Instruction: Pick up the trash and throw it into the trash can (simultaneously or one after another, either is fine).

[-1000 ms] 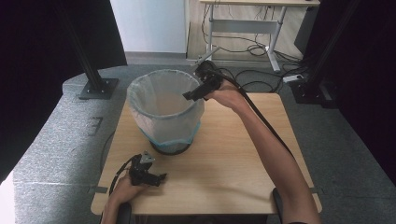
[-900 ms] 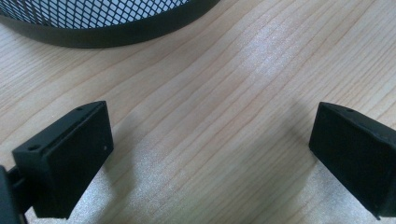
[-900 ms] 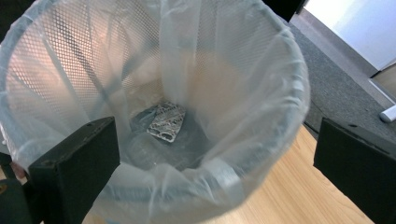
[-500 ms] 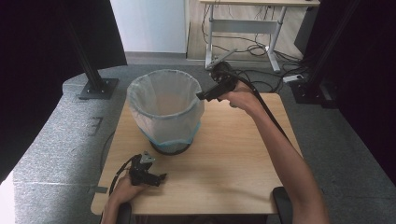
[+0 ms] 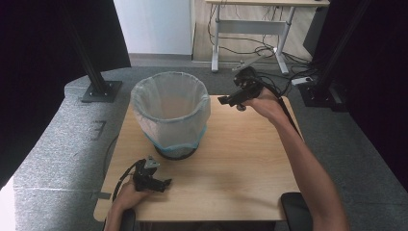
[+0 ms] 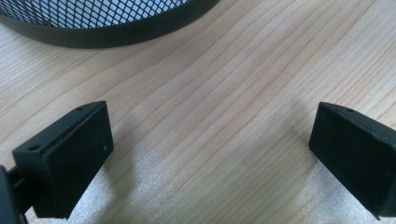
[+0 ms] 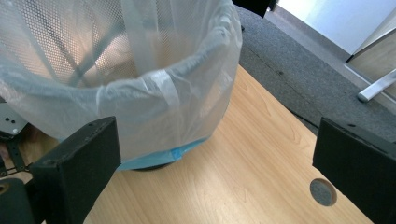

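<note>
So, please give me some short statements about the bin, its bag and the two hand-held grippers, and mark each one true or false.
1. A clear plastic bag lines the mesh bin and is folded over its rim. True.
2. The right hand-held gripper is shut on the edge of the bag. False: its jaws stand wide apart with nothing between them, and it is held in the air to the right of the bin.
3. The left hand-held gripper is low over the wooden table, near the base of the bin. True.
4. The left hand-held gripper is shut. False: its jaws are open, with bare table between them.
5. The bin lies on its side. False: it stands upright.
</note>
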Demonstrator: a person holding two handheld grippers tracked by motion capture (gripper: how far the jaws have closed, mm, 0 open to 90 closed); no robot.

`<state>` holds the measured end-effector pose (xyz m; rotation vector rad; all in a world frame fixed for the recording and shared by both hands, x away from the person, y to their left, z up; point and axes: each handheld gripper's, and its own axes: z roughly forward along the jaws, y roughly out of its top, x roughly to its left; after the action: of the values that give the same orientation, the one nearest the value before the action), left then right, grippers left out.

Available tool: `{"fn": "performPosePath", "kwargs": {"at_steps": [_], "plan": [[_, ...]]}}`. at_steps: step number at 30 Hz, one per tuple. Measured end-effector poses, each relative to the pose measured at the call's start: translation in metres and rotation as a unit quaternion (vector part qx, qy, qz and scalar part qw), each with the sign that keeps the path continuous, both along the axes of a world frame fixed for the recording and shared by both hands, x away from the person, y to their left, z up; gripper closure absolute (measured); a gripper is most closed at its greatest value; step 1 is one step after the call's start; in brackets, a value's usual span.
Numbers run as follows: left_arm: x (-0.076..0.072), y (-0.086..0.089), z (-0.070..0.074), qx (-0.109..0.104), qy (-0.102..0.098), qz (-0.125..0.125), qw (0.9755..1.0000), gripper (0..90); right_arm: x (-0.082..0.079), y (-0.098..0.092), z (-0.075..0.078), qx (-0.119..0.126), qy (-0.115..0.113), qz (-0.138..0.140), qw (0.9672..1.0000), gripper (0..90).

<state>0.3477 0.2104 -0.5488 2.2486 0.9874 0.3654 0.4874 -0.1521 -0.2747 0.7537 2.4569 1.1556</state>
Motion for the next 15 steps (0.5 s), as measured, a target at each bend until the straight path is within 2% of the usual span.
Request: {"fn": "performPosePath", "kwargs": {"at_steps": [9, 15], "plan": [[0.0, 0.0, 0.0, 0.0, 0.0, 0.0, 1.0, 0.0, -0.003, -0.024, -0.012, 0.004, 0.002, -0.017, 0.9999, 1.2], [0.0, 0.0, 0.0, 0.0, 0.0, 0.0, 1.0, 0.0, -0.007, -0.037, -0.015, -0.015, -0.004, -0.029, 0.9995, 1.5]]}}
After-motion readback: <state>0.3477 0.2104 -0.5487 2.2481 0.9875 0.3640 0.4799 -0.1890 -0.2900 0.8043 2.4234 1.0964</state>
